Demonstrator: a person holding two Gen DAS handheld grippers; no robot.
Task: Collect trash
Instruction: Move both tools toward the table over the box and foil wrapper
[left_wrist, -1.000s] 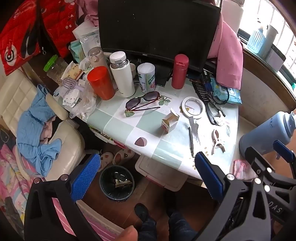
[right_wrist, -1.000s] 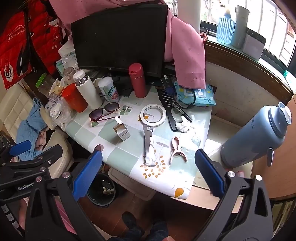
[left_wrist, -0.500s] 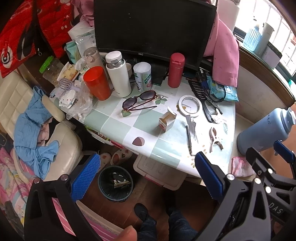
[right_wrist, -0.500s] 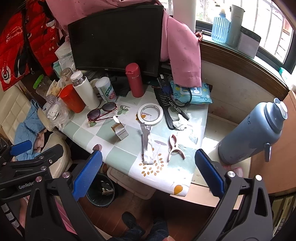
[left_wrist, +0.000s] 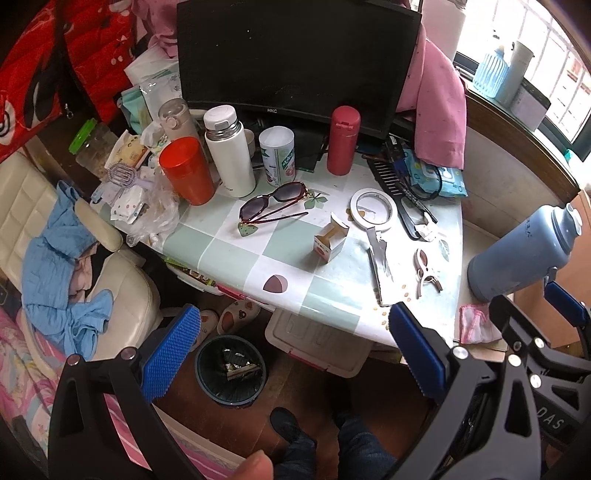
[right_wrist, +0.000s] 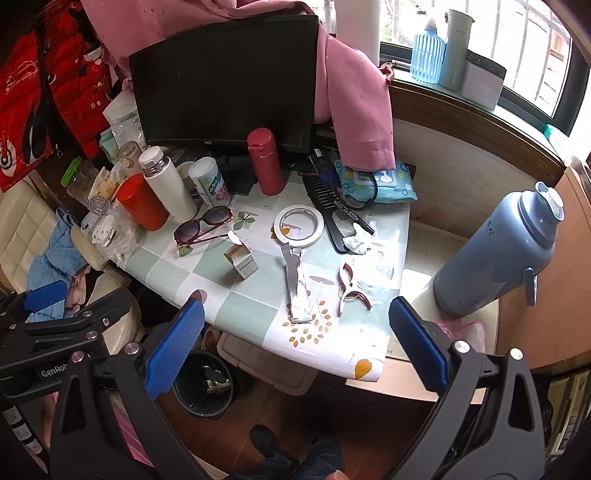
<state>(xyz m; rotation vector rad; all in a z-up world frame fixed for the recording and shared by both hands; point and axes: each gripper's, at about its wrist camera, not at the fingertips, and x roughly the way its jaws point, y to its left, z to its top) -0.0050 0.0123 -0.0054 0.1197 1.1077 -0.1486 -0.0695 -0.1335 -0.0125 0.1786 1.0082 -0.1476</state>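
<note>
Left wrist view: we hold the left gripper (left_wrist: 293, 354) above the floor, short of the table edge, blue-padded fingers spread wide, nothing between them. On the green-and-white checked tablecloth (left_wrist: 229, 254) we note a small open cardboard box (left_wrist: 330, 242) standing near the middle, a flat silver foil wrapper (left_wrist: 378, 264) just right of it, and a crumpled white paper scrap (left_wrist: 424, 232) beside a black comb (left_wrist: 393, 184). A white tape ring (left_wrist: 373, 204) touches the wrapper's far end. Dark sunglasses (left_wrist: 273, 205) lie left of the box. A round dark waste bin (left_wrist: 231, 369) with scraps inside stands on the floor under the table edge, between the gripper's fingers in view.

Right wrist view: we hold the right gripper (right_wrist: 295, 339) likewise spread and empty, over the near table edge. The foil wrapper (right_wrist: 297, 286) lies straight ahead, a pink-and-white clothes clip (right_wrist: 351, 284) to its right, the cardboard box (right_wrist: 242, 260) to its left. The paper scrap (right_wrist: 355, 242) sits beyond the clip. The bin (right_wrist: 203, 384) shows lower left; a tall blue thermos flask (right_wrist: 495, 251) stands at right, off the cloth.
</note>
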